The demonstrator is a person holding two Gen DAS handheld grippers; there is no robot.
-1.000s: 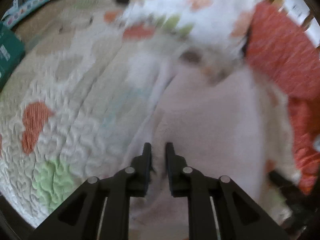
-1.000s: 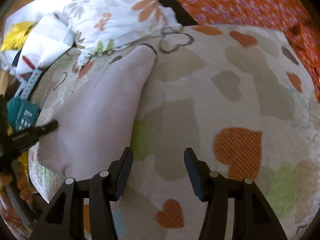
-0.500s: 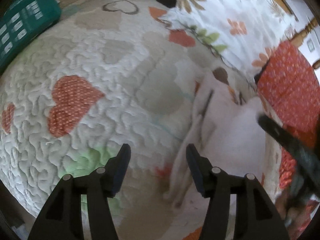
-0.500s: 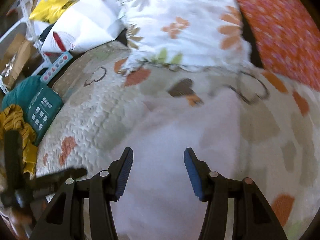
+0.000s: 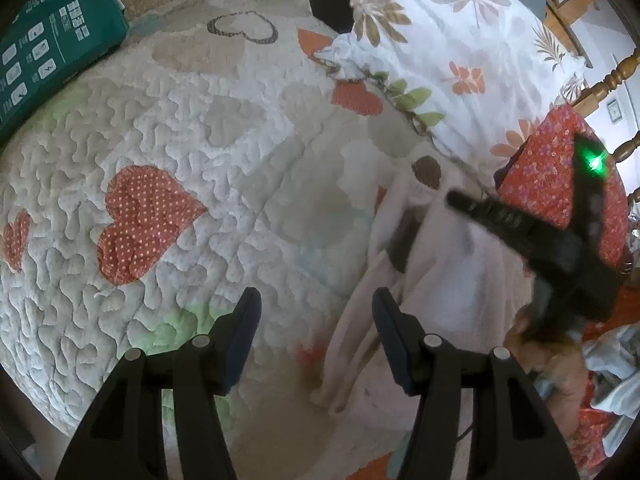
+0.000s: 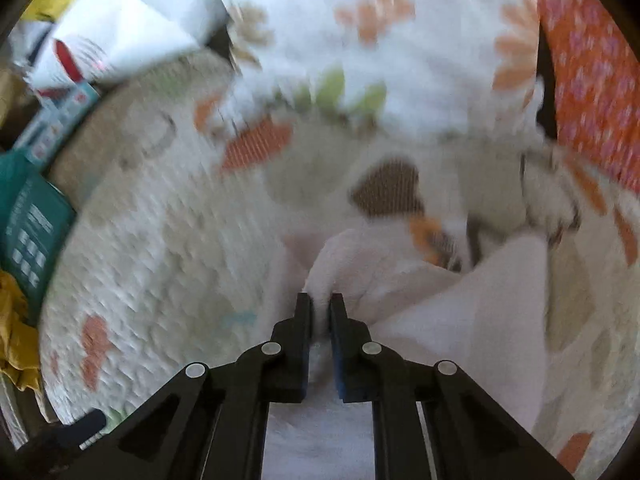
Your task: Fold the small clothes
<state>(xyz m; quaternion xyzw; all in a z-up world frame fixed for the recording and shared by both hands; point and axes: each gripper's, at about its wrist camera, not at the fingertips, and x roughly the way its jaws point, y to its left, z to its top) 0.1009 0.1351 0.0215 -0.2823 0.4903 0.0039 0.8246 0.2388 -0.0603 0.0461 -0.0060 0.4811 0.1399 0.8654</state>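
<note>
A pale pink garment [image 5: 452, 280] lies on a heart-patterned quilt [image 5: 192, 152]. My left gripper [image 5: 316, 312] is open and empty, hovering over the quilt just left of the garment's left edge. My right gripper [image 6: 320, 308] is shut on a fold of the pink garment [image 6: 472, 304] and lifts it; that view is motion-blurred. The right gripper also shows in the left wrist view [image 5: 520, 228] as a dark blurred shape over the garment.
A floral pillow [image 5: 452, 52] lies at the far side of the quilt, an orange-red floral cushion [image 5: 560, 184] to the right. A green package [image 5: 44, 48] sits at the quilt's left edge. A wooden chair [image 5: 608, 76] stands behind. White and yellow bags [image 6: 108, 36] lie far left.
My left gripper has let go of the garment, opened and pulled left. My right gripper has moved over the garment and shut on a fold of it.
</note>
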